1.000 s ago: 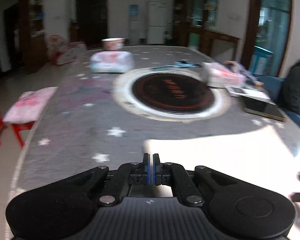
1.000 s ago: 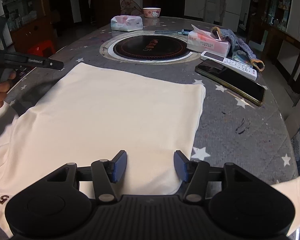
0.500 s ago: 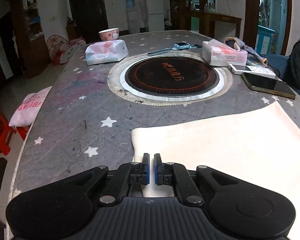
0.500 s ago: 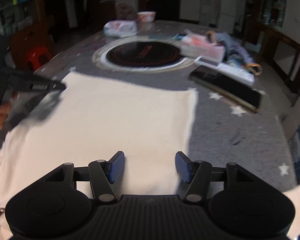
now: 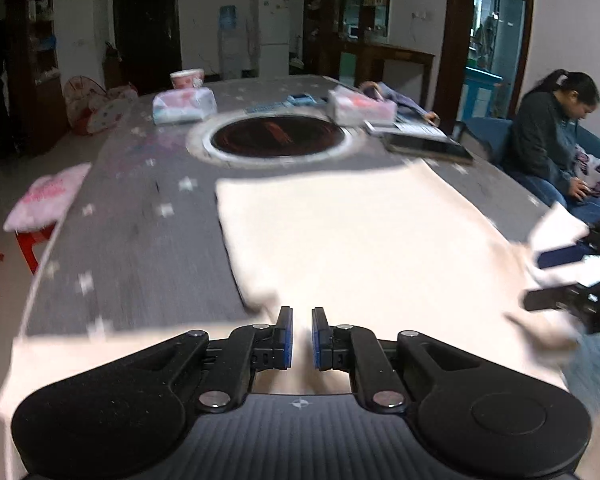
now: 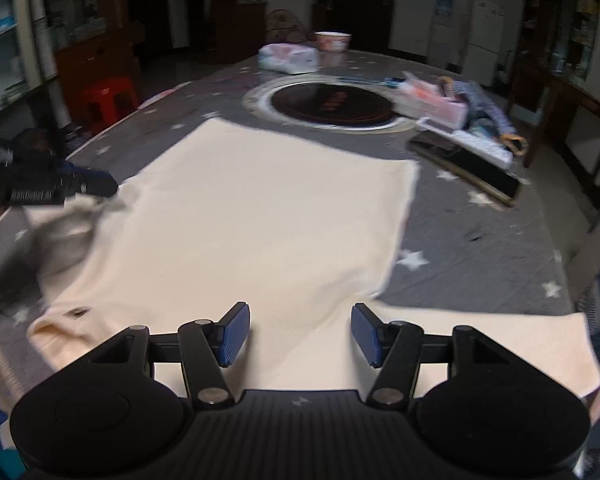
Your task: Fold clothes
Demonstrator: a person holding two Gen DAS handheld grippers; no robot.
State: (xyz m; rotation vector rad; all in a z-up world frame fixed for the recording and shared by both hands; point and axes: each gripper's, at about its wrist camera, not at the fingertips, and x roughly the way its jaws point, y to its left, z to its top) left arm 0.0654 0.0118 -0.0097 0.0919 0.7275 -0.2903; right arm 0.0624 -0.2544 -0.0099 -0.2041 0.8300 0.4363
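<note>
A cream garment (image 5: 352, 240) lies spread flat on the grey star-patterned table (image 5: 132, 248). My left gripper (image 5: 302, 338) hovers low over the garment's near left part. Its jaws are opening, with a narrow gap and nothing pinched between the blue pads. In the right wrist view the left gripper (image 6: 108, 190) sits at the garment's (image 6: 260, 216) left edge, where the cloth is bunched up. My right gripper (image 6: 300, 334) stands open over the garment's near edge, nothing between its fingers. The left wrist view catches the right gripper (image 5: 552, 280) at the far right.
A round black hotplate (image 5: 278, 140) is set in the table's middle. Around it lie tissue packs (image 5: 184, 106), a pink bowl (image 5: 187, 79), a remote and a dark tablet (image 6: 468, 168). A person (image 5: 548, 132) sits at the right. A red stool with a pink cushion (image 5: 46, 196) stands at the left.
My left gripper has drawn back over the garment, and its jaws have parted slightly. The cloth at the garment's left edge is now bunched. My right gripper has shifted a little and stays open.
</note>
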